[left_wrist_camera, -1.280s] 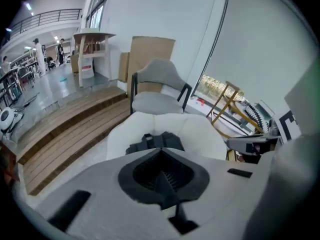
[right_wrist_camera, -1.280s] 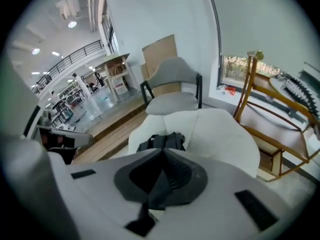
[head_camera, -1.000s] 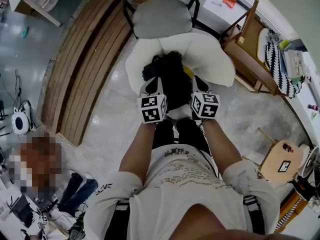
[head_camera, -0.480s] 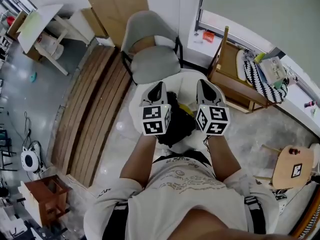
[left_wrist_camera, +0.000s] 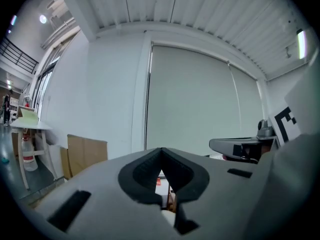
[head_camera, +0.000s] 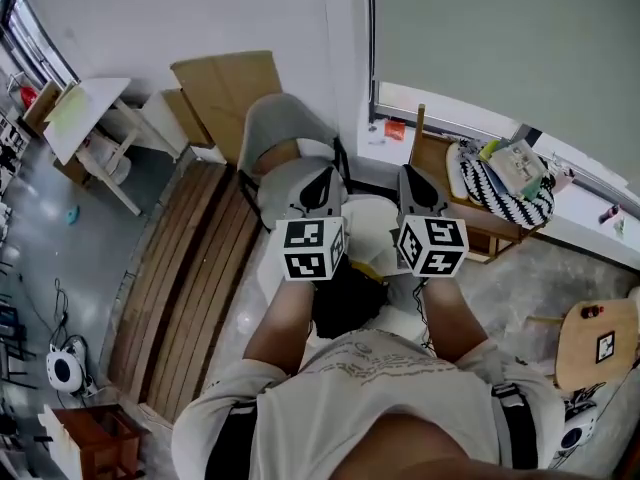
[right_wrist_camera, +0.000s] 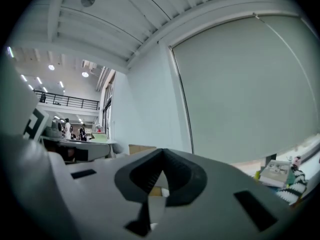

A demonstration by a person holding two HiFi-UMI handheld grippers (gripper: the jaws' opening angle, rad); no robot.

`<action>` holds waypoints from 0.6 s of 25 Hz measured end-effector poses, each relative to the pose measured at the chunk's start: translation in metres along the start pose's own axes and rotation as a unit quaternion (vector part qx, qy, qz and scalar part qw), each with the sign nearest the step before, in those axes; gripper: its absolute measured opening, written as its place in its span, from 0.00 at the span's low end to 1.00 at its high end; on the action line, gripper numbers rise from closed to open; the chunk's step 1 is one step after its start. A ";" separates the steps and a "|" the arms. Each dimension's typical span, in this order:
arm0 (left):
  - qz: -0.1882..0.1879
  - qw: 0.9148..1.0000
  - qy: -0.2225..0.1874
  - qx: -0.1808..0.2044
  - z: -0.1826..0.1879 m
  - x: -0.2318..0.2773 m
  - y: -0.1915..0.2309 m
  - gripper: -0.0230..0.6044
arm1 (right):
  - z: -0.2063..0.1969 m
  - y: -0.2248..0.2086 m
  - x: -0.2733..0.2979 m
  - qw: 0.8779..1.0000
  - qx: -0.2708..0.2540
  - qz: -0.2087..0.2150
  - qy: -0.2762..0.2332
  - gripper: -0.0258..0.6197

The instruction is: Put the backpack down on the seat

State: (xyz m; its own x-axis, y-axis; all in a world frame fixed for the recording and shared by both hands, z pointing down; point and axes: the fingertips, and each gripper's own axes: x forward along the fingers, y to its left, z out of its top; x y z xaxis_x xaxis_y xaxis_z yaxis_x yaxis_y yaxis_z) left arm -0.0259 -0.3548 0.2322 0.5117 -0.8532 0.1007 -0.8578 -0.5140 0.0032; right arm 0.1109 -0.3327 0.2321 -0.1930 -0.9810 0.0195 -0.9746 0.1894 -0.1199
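Observation:
The black backpack (head_camera: 345, 296) lies on the white cushioned seat (head_camera: 374, 214), mostly hidden behind my arms and both grippers. My left gripper (head_camera: 322, 180) and right gripper (head_camera: 415, 182) are held up side by side above it, pointing at the wall, clear of the bag. In the left gripper view the left gripper (left_wrist_camera: 161, 152) has its jaws closed together with nothing between them. In the right gripper view the right gripper (right_wrist_camera: 161, 154) is likewise shut and empty. Both gripper views show only wall, blind and ceiling.
A grey chair (head_camera: 283, 128) stands behind the seat, with cardboard (head_camera: 225, 83) against the wall. Wooden slats (head_camera: 185, 268) lie on the floor at left. A wooden rack (head_camera: 450, 183) with a striped cloth (head_camera: 500, 186) is at right, and a round stool (head_camera: 598, 343) at far right.
Both grippers have risen off the backpack and now point up at the wall. The head view has tilted up. The backpack stays on the seat.

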 end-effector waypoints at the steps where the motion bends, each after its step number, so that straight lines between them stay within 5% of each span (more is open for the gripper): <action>1: -0.001 1.000 -0.006 0.000 0.008 0.001 -0.003 0.07 | 0.007 -0.002 -0.002 1.000 0.001 -0.001 -0.005 0.08; 15: -0.006 1.000 -0.007 -0.024 0.023 -0.010 -0.027 0.07 | 0.023 -0.011 -0.027 1.000 -0.025 0.011 -0.015 0.08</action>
State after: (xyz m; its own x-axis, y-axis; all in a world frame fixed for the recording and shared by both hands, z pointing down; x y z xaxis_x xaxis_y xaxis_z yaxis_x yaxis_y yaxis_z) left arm -0.0069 -0.3350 0.2082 0.5217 -0.8488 0.0856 -0.8531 -0.5191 0.0520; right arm 0.1299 -0.3091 0.2104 -0.2114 -0.9773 -0.0117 -0.9748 0.2117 -0.0697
